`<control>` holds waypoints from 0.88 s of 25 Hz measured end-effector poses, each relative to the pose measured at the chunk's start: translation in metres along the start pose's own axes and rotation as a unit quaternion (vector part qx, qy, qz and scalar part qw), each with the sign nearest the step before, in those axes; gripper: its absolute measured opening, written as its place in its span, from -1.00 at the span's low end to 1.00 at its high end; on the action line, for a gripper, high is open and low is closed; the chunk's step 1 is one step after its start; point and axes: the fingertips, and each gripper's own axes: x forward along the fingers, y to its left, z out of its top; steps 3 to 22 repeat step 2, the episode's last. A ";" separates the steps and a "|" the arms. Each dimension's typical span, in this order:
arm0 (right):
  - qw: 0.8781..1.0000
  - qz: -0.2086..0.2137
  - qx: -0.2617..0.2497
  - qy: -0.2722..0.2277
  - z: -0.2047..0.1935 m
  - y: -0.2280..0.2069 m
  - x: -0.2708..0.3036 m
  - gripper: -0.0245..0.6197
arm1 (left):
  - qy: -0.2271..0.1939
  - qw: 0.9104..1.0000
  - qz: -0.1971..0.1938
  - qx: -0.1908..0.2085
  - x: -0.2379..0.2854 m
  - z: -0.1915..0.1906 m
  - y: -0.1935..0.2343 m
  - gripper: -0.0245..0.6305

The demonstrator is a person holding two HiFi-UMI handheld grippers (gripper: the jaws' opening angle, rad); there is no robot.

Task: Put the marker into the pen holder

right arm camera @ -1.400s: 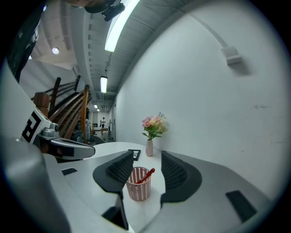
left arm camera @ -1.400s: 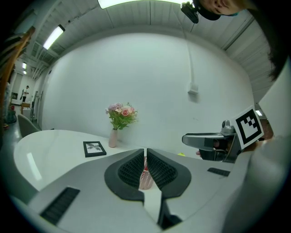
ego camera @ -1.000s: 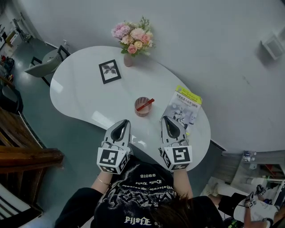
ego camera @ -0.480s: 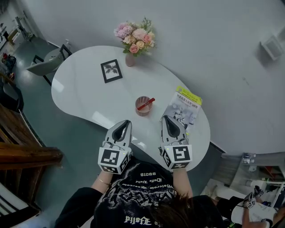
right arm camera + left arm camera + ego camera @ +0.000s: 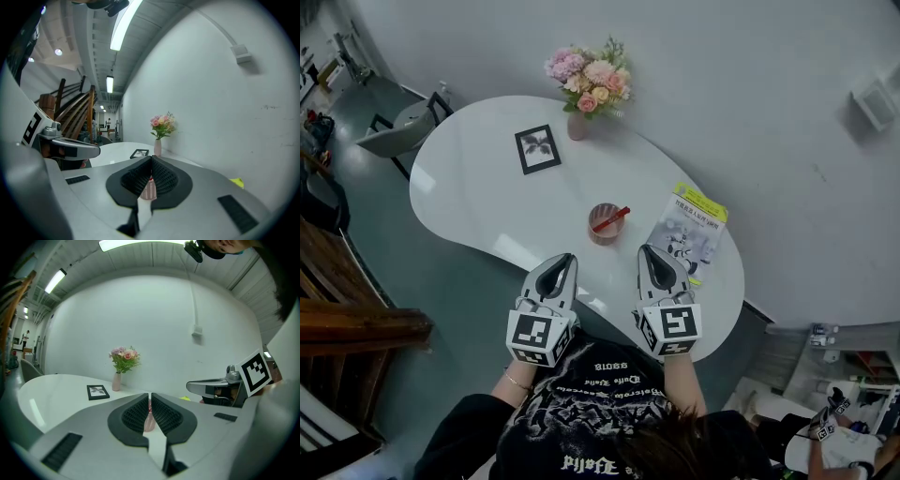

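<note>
Over the last second nothing of note has been moved: the red marker (image 5: 610, 219) is found lying slantwise in the pink pen holder (image 5: 603, 223) at the middle of the white table (image 5: 478, 187), just as a second before, with one end propped over the rim. The left gripper (image 5: 560, 263) and the right gripper (image 5: 649, 254) are held side by side at the near table edge, apart from the holder, each with its jaws brought together and nothing gripped (the holder is merely seen beyond the tips in both gripper views). The task is therefore judged to be done.
</note>
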 end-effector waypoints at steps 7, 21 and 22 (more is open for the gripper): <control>1.000 0.002 -0.003 0.003 -0.001 0.003 0.003 -0.84 | 0.001 1.000 0.000 0.000 0.000 0.000 0.003 -0.82; 1.000 0.002 -0.003 0.003 -0.001 0.003 0.003 -0.84 | 0.001 1.000 0.000 0.000 0.000 0.000 0.003 -0.82; 1.000 0.002 -0.003 0.003 -0.001 0.003 0.003 -0.84 | 0.001 1.000 0.000 0.000 0.000 0.000 0.003 -0.82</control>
